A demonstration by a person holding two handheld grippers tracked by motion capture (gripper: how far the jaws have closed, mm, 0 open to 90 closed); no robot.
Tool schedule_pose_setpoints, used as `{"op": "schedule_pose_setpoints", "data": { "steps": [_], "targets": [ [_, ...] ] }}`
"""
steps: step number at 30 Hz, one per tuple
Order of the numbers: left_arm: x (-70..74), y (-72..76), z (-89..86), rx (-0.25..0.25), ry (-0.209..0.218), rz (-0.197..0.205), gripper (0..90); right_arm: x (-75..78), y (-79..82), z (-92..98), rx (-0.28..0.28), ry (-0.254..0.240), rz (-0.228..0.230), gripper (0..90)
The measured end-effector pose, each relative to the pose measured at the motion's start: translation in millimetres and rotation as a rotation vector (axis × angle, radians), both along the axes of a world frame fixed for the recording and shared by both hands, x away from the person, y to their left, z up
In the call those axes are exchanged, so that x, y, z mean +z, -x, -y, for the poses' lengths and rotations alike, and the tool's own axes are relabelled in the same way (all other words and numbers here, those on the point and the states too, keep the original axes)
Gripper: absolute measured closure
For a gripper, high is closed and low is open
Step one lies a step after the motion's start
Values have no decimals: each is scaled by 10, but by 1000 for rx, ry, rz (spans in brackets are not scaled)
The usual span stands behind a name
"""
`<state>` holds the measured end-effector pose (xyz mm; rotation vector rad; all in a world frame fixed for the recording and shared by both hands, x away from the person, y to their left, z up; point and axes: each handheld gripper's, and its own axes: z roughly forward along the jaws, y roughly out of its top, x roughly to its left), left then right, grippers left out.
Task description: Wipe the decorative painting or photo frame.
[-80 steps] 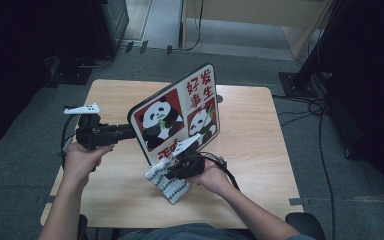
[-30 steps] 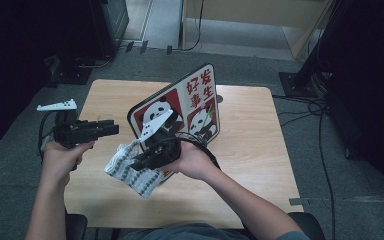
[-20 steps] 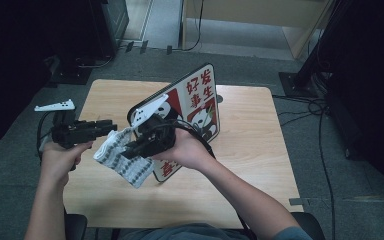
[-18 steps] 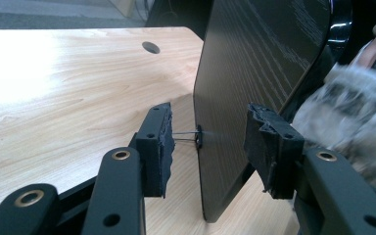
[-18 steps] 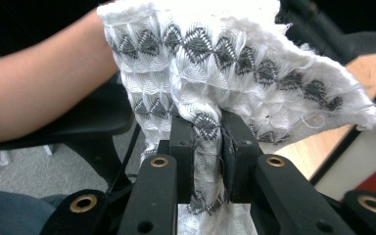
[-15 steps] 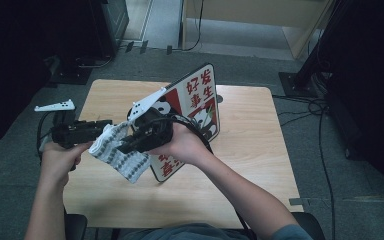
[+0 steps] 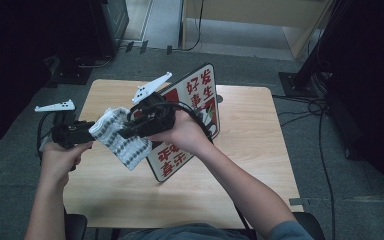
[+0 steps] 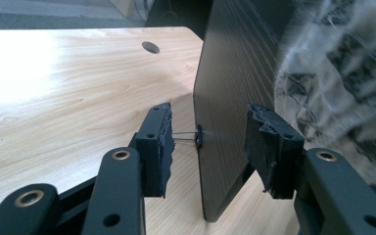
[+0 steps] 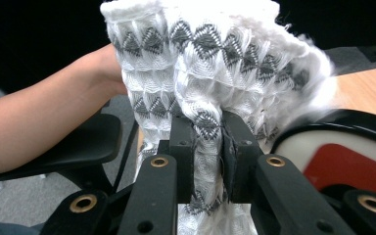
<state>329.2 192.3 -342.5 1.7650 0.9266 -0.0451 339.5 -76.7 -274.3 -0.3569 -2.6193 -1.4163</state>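
Cloth (image 7: 120, 141) above wooden table (image 7: 260, 150), grey carpet (image 7: 330, 200).

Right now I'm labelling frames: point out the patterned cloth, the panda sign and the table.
patterned cloth (image 7: 122, 140), high view, hanging middle.
panda sign (image 7: 200, 92), high view, printed face.
table (image 7: 250, 145), high view, bare wood at right.

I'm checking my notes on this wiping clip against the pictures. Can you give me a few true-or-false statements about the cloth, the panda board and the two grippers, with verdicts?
1. The right gripper is clamped on the white patterned cloth. True.
2. The panda board lies flat on the table. False: it stands tilted on its lower edge.
3. The left gripper has its jaws apart, one either side of the board's dark edge. True.
4. The cloth is spread out on the table. False: it hangs in the air from the right gripper.
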Motion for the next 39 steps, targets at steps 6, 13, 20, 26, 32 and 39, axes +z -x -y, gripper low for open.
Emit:
{"op": "schedule_pose_setpoints", "data": {
  "steps": [6, 13, 20, 26, 32, 39],
  "targets": [
    [1, 2, -14, 4, 2, 1, 538, -14, -33, 115, -25, -5, -1, 784],
    [-2, -5, 10, -3, -5, 0, 537, -61, -18, 206, -51, 2, 12, 802],
    [2, 1, -3, 8, -4, 5, 536, -97, 22, 251, -73, 9, 13, 813],
    [4, 1, 10, 1, -7, 6, 536, -143, 24, 277, -87, 9, -10, 814],
    [24, 11, 25, 6, -13, 8, 533, -207, 39, 309, -96, 9, -16, 814],
    [39, 18, 34, 0, -10, 12, 533, -288, 50, 342, -104, 15, -30, 814]
  ]
}}
